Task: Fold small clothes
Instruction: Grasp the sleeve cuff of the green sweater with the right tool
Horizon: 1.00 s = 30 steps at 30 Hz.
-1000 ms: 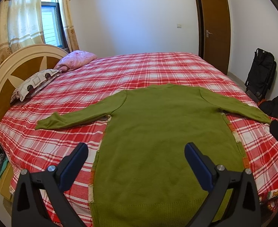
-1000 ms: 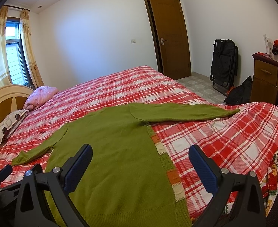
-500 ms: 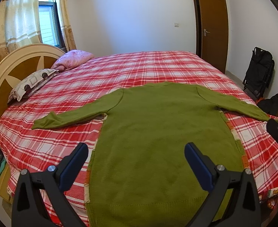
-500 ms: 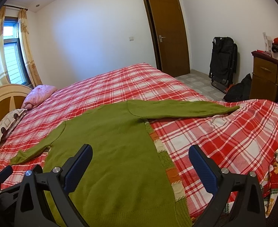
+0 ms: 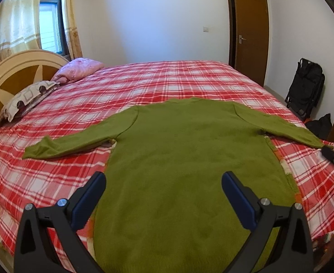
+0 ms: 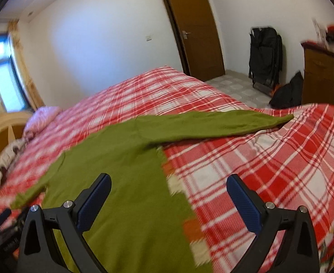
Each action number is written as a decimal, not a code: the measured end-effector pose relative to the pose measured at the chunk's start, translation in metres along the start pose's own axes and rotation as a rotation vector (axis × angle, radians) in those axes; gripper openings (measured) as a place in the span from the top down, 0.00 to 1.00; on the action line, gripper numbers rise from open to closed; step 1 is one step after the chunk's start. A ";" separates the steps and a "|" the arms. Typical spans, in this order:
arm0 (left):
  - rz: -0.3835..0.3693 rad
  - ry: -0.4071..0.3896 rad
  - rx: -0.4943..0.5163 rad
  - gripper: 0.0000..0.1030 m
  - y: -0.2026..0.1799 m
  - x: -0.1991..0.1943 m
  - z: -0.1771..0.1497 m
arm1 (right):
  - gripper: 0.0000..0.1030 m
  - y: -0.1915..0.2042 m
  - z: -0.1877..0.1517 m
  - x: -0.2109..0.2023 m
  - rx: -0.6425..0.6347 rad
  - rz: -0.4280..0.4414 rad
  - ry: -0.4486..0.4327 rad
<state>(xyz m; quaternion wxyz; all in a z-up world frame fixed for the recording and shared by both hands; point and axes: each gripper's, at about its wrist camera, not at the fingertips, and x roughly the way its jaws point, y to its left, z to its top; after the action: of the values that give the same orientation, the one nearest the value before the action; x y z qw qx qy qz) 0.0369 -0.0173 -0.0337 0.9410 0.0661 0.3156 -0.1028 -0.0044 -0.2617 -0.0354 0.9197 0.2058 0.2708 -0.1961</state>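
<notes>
With both jaws spread wide and holding nothing, left gripper (image 5: 163,186) hovers over the lower body of the green sweater (image 5: 189,163); right gripper (image 6: 169,188) sits above its right side edge, tilted. Sweater lies flat on the plaid bedspread (image 5: 144,86), sleeves out to both sides, right cuff (image 6: 285,118) near the bed edge. Bare bedspread beyond the collar and right of the hem

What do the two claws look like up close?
The left claw and the right claw match. Each has two black plastic arms spreading in a V, with triangle-shaped cut-outs near the bottom and shiny silver bolts at the joints. The fingers carry long dark blue pads with a fine bumpy texture. No cables, sleeves or hands show.
</notes>
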 end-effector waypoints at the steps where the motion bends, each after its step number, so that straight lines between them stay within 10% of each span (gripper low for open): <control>1: 0.004 0.000 0.008 0.00 0.000 0.003 0.001 | 0.10 -0.016 0.011 0.005 0.038 -0.004 -0.003; 4: 0.007 0.008 0.011 0.00 -0.001 0.012 0.005 | 0.30 -0.073 0.046 0.023 0.171 -0.014 0.007; 11: 0.008 0.062 -0.001 0.00 0.002 0.037 0.005 | 0.30 -0.222 0.084 0.074 0.636 -0.059 0.063; 26: 0.034 0.134 -0.013 0.00 0.001 0.072 0.014 | 0.38 -0.235 0.106 0.183 0.505 -0.331 0.166; 30: 0.036 0.138 -0.018 0.00 0.003 0.078 0.017 | 0.77 -0.236 0.104 0.189 0.458 -0.425 0.166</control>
<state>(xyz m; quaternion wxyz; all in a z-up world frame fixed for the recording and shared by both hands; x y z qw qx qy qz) 0.1087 -0.0291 -0.0671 0.9193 0.0701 0.3793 -0.0783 0.0740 -0.5572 -0.1297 0.7628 0.3615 0.3305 -0.4222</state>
